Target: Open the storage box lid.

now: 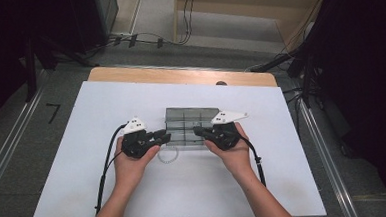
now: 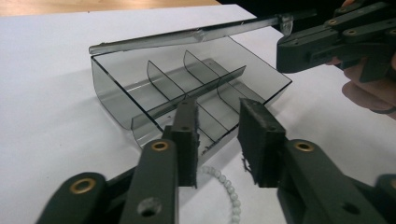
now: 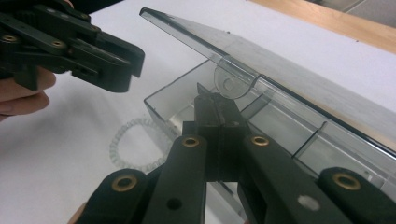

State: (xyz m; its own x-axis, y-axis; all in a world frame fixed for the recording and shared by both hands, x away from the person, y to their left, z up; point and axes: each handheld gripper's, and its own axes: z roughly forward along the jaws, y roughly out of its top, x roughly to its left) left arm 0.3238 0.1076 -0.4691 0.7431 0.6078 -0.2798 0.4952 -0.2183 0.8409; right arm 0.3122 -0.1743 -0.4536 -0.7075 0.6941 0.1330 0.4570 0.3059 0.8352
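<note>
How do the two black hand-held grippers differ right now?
The left hand-held gripper has its jaws standing apart, with nothing clamped between them, above the string of white beads. The right hand-held gripper has its jaws shut on the raised lid's tab of the smoky clear plastic compartment box, holding the lid up. Both are black, two-jawed and each held in one hand.

Lab or recording studio, not home. Wooden worktop (image 1: 179, 75) under plain white sheet (image 1: 83, 159), standing on grey carpeted floor (image 1: 12, 143). Black cables (image 1: 142, 38) trailing across floor behind. Dark equipment stands (image 1: 33, 57) at both sides, metal floor rails (image 1: 3, 153) alongside. Surroundings dim, worktop brightly lit.
</note>
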